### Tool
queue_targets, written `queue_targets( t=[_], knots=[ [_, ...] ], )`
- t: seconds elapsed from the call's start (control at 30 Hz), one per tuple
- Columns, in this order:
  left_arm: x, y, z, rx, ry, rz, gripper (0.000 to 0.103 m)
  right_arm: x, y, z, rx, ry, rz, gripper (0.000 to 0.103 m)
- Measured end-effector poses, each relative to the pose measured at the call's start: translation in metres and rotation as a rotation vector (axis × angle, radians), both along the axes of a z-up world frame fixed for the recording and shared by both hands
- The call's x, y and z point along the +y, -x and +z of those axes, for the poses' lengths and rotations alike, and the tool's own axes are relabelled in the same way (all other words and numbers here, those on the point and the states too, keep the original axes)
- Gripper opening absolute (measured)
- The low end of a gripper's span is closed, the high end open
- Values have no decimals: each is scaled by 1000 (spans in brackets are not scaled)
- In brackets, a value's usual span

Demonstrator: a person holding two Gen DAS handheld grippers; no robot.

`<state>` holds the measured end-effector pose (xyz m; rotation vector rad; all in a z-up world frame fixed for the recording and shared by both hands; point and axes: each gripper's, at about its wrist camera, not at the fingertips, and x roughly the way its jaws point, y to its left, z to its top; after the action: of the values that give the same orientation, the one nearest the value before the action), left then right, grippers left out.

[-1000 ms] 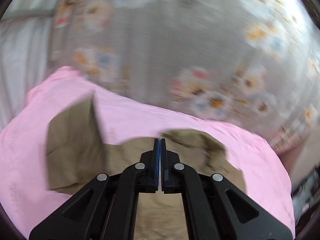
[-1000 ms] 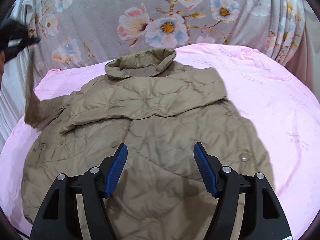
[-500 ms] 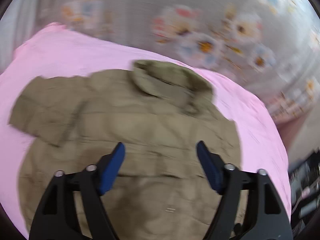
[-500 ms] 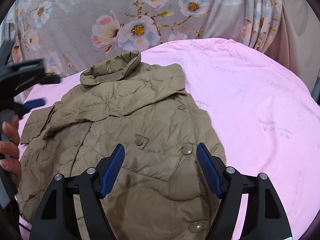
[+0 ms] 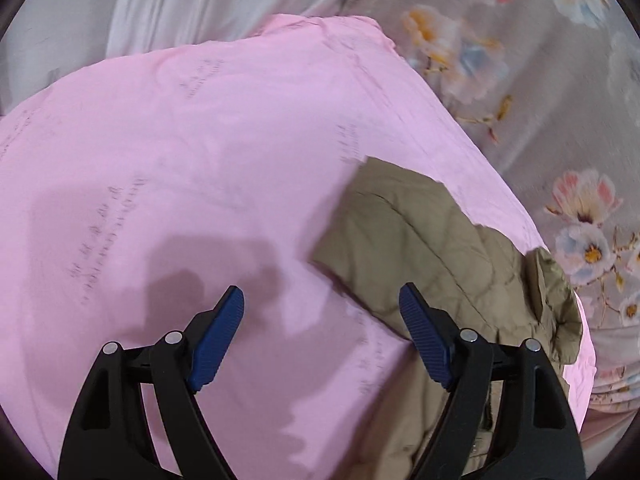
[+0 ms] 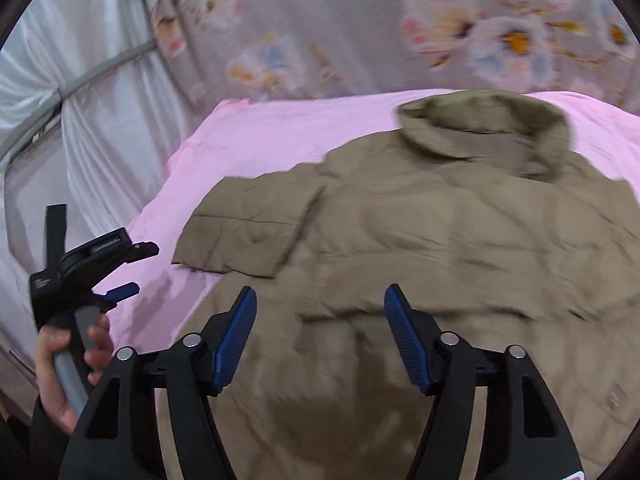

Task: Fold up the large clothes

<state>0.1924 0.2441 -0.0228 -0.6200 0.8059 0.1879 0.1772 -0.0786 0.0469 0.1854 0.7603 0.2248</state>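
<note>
A khaki quilted jacket lies flat on a pink sheet, collar at the far end, one sleeve folded across its left side. My right gripper is open and empty above the jacket's lower body. My left gripper is open and empty over bare pink sheet, with the sleeve just to its right. The left gripper also shows in the right wrist view, held in a hand at the sheet's left edge.
A grey floral curtain hangs behind the pink surface. White draped fabric and a metal frame stand at the left. The pink sheet's edge drops off on the left.
The left gripper let go of the sleeve, opened and swung left off the jacket onto bare sheet. The sleeve now lies folded on the jacket. The right gripper's view shifted left.
</note>
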Motion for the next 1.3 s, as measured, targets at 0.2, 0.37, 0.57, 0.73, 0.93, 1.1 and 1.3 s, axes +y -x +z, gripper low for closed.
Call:
queue_targets(
  t=[0.2,0.37,0.57,0.73,0.93,1.1,1.3],
  knots=[
    [21,9,-2,-14,1,1,77,44,-69,-38,149,-46,9,59],
    [14,4,-3,-27,23,-23,77,56,-94,-52,177,-67,-18,43],
    [5,3,-5,-27,52,-49,77,57,-112,-53,187,-146,-2,3],
    [-5,4,-1,-39,59,-75,77,29,-89,16,8,-154,-42,2],
    [-39,-8,2,-43,169,-163,77,-52,-50,119,-224,-40,-213,2],
    [-94,-40,4,-18,369,-296,77,-121,-35,146,-262,60,-355,2],
    [-151,-97,-9,50,462,-332,77,-193,-26,149,-235,76,-454,2]
  ],
)
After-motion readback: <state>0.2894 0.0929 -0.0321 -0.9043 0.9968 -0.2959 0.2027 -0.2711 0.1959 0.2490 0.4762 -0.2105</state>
